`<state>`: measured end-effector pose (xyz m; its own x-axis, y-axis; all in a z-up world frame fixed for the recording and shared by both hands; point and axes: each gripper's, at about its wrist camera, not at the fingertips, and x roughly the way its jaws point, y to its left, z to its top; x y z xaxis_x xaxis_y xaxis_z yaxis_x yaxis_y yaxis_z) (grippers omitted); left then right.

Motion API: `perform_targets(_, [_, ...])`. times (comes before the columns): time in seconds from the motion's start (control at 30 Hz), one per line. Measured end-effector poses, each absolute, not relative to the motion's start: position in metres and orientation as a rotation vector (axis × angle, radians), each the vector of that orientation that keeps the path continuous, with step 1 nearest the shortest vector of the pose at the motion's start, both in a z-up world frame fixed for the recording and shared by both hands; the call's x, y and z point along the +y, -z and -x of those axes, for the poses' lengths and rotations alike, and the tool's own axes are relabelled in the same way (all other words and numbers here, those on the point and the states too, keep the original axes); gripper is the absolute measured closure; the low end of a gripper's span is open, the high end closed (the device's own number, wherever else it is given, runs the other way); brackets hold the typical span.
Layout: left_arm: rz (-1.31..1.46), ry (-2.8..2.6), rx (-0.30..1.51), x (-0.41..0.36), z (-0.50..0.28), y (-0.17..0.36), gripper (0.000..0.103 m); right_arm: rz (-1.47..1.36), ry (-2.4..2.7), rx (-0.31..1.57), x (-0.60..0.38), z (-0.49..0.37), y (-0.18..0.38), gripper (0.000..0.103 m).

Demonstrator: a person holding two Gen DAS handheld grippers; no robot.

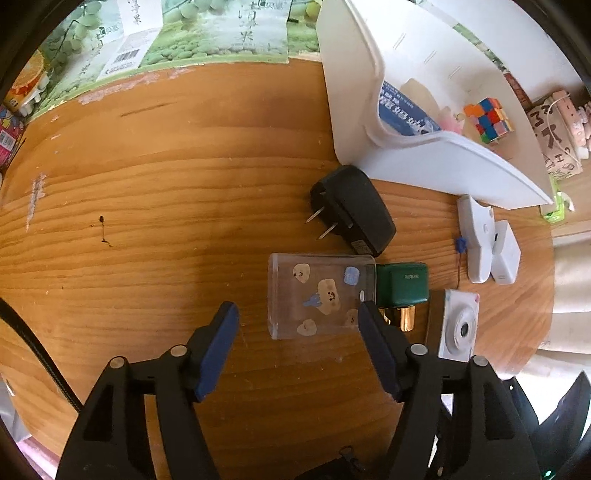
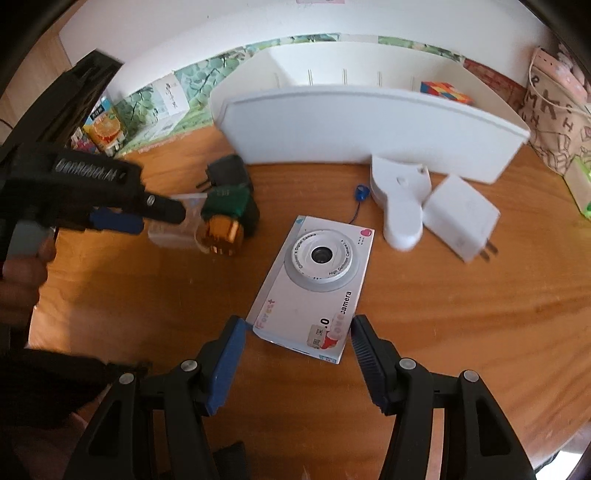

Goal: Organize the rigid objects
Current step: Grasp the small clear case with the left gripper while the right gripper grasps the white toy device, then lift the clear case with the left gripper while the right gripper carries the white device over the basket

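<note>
A clear acrylic block with cartoon stickers (image 1: 321,295) lies flat on the wooden table (image 1: 166,203). My left gripper (image 1: 298,314) hangs open over its near end, and neither pad touches it. Beside the block are a green bottle with a gold cap (image 1: 402,284) and a black plug adapter (image 1: 351,210). A white toy camera (image 2: 317,280) lies face up. My right gripper (image 2: 298,323) stands open with the camera's near end between its pads, small gaps on both sides. The left gripper (image 2: 147,218) also shows in the right wrist view, held by a hand.
A white organizer bin (image 2: 369,125) stands behind, holding a colour cube (image 2: 443,90) and a blue packet (image 1: 406,114). A white handheld device (image 2: 399,199) and a white charger (image 2: 458,218) lie in front of it. Printed cartons (image 1: 221,33) line the back; a patterned bag (image 2: 557,118) sits right.
</note>
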<state>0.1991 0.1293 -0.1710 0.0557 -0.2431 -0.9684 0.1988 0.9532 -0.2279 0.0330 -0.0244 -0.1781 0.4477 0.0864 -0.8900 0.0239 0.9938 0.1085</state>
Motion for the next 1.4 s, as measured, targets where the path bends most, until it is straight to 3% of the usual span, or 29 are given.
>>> perform_targets(0.37, [0.016,0.352,1.484,0.113,-0.208,0.176,0.023,-0.116,-0.022,1.137,-0.027,-0.030,0.187,0.043])
perform_targets(0.57, [0.032,0.366,1.512,0.110,-0.214,0.183,0.019,-0.093,-0.011,1.158,-0.024,-0.049,0.193,0.027])
perform_targets(1.0, [0.040,0.406,1.548,0.104,-0.227,0.197,0.019,-0.055,0.059,1.224,-0.010,-0.101,0.204,0.024])
perform_targets(1.13, [0.077,0.450,1.567,0.104,-0.230,0.198,0.037,-0.043,0.089,1.229,-0.005,-0.112,0.205,0.032])
perform_targets(1.2, [0.064,0.444,1.560,0.104,-0.227,0.197,0.041,-0.043,0.091,1.228,-0.005,-0.115,0.206,0.036])
perform_targets(1.27, [0.065,0.442,1.553,0.102,-0.226,0.197,0.060,-0.038,0.090,1.227,-0.003,-0.116,0.207,0.039])
perform_targets(1.33, [0.086,0.437,1.558,0.103,-0.226,0.198,0.070,-0.035,0.085,1.230,-0.001,-0.118,0.207,0.043])
perform_targets(1.4, [0.115,0.439,1.559,0.108,-0.227,0.199,0.071,-0.030,0.081,1.231,-0.001,-0.116,0.206,0.044])
